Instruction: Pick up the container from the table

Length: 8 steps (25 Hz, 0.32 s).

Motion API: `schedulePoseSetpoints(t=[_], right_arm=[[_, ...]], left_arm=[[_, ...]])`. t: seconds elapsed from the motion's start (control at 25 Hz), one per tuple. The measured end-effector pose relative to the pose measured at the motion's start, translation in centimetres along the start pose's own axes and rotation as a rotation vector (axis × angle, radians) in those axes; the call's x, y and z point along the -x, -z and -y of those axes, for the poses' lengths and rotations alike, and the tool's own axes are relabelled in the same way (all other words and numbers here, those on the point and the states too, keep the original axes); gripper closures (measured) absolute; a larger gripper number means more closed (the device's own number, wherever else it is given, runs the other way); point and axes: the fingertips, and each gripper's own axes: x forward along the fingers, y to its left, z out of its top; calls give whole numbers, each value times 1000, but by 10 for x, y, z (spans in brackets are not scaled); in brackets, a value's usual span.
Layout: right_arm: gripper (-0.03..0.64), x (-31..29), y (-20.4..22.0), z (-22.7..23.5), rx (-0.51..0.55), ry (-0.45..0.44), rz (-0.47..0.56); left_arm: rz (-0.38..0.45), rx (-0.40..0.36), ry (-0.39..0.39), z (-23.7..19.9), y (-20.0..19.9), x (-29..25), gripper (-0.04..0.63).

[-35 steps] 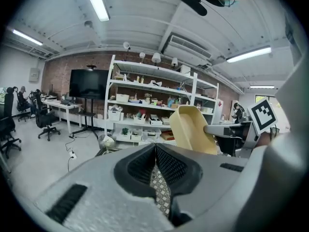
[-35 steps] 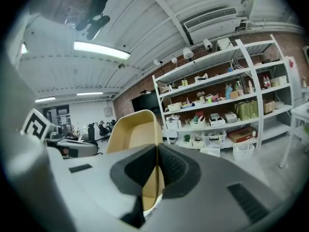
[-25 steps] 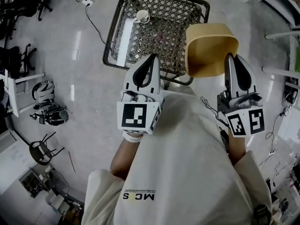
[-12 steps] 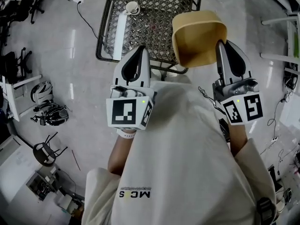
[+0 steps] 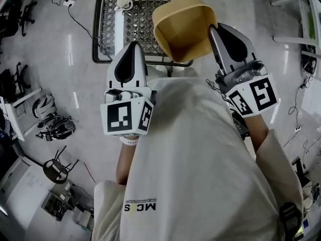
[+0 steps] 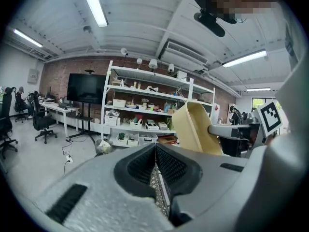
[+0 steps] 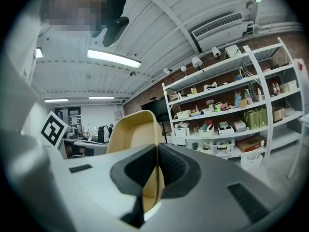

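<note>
At container [image 5: 183,24] rim, R tongs [image 5: 212,30] near-level

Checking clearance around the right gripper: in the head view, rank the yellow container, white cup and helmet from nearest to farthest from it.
1. yellow container, clamped in the right gripper.
2. white cup, on the mesh table, upper left.
3. helmet, on the floor, far left.

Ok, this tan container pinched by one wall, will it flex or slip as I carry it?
Probably light: the right gripper holds the container aloft by one wall alone. It seems fairly stiff, since its rim looks undistorted. With a thin edge grip and its bulk to one side, it could pivot or slip if jolted.
</note>
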Motion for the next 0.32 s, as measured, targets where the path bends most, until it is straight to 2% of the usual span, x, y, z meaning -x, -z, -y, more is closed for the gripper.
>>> schedulePoseSetpoints(t=[0.12,0.32], right_arm=[[588,6,-1,7,-32,19,7],[588,23,3,21,-46,54,17]], left_arm=[[0,-2,7,5,-7,-2,571],[-21,-14,23,19,4,-1,571]])
